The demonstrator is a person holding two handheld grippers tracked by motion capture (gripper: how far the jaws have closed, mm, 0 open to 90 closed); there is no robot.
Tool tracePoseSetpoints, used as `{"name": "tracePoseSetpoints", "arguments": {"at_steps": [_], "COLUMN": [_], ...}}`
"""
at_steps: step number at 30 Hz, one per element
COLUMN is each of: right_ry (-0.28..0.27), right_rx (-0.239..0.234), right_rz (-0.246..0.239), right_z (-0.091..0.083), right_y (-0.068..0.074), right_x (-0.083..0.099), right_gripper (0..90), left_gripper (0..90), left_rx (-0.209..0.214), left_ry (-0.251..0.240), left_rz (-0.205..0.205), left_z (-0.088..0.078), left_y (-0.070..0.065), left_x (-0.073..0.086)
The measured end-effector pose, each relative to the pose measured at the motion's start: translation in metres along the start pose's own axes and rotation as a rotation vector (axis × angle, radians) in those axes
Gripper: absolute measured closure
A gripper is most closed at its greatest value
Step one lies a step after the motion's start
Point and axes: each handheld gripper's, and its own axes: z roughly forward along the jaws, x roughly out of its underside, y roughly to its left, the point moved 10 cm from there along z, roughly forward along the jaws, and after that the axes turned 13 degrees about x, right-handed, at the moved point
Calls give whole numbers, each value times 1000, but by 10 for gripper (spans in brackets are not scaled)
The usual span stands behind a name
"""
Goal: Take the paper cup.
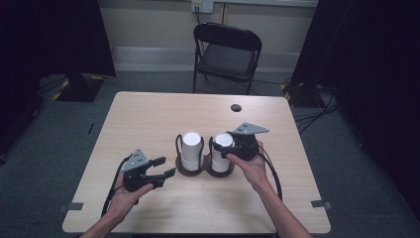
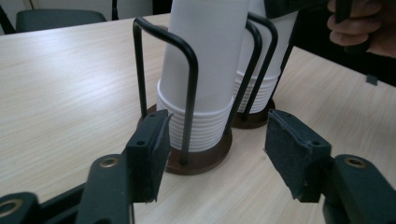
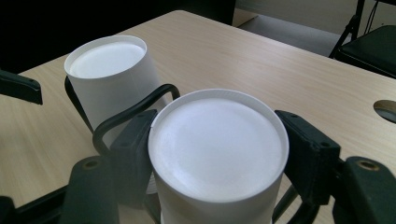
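A person sits at a pale wooden worktop (image 1: pixel 148 119) with a pair of hand-held tongs in each hand. In the middle stand two stacks of white paper cups, upside down, each in a round brown base with black wire hoops rising round it; the hoops seem there to keep the tall stacks from toppling.

The right tongs (image 1: pixel 224 148) come at the right stack (image 1: pixel 222 151) from the side, near its top. In the right gripper view their two black pads sit against opposite sides of the uppermost cup (image 3: pixel 218 149), pinching it just under its closed end. Gripping that high looks meant to take one cup off without disturbing those below.

The left tongs (image 1: pixel 163 167) lie low over the wood, just beside the left stack (image 1: pixel 191 149) and not touching it. Their jaws stand spread with nothing between them, pointed at the left holder (image 2: pixel 198 156) and the ribbed rims of the lowest cups. They look poised to steady that holder or to wait their turn.

A black folding chair (image 1: pixel 227 52) stands beyond the far edge.
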Motion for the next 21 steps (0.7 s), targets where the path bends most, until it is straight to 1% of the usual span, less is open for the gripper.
{"name": "tracePoseSetpoints", "arguments": {"at_steps": [1, 2, 3, 5, 6, 7, 8, 9, 10, 12, 13, 15, 16, 17, 19, 21], "right_ry": [0, -5, -5, -11, -11, -16, -19, -23, -26, -32, -36, -40, -42, -45, -48, -52], "right_rx": [0, 2, 2, -2, 1, 2, 0, 1, 0, 1, -1, 0, 0, 1, 2, 1], "right_rz": [0, 5, 5, 5, 5, 6, 6, 9, 9, 14, 16, 19, 21, 21, 28, 32], "right_z": [0, -1, -1, -1, -2, -3, -3, -4, -5, -6, -7, -8, -8, -9, -10, -10], "right_y": [0, 0, 0, 0, -1, -1, -1, -1, -2, -2, -2, -3, -2, -3, -3, -3], "right_x": [0, -1, -1, -3, -3, -4, -5, -7, -7, -9, -10, -12, -12, -13, -14, -15], "right_gripper": [333, 334, 334, 334, 334, 334, 334, 334, 334, 334, 334, 335, 335, 335, 336, 337], "left_gripper": [408, 425, 425, 462, 490, 506, 506, 517, 542, 532, 521, 520, 522, 536, 533, 512], "left_rx": [0, -10, -35, -3, -11, -11, 2, 0, 9, 12, 22, 12, 16, 27, 32, 31], "left_ry": [0, 26, 52, 55, 71, 69, 60, 55, 51, 70, 55, 65, 68, 81, 103, 125], "left_rz": [0, 24, 42, 18, 34, 38, 29, 25, 30, 17, 30, 33, 30, 25, 17, 33], "left_z": [0, 0, -1, 0, 0, 0, 0, -1, -1, -1, -1, -1, -1, 0, 2, 3], "left_y": [0, 1, 3, 2, 4, 4, 4, 4, 2, 2, 1, 1, 0, 0, -2, -3], "left_x": [0, 2, 5, 8, 10, 10, 9, 9, 8, 9, 7, 7, 7, 9, 13, 14]}}
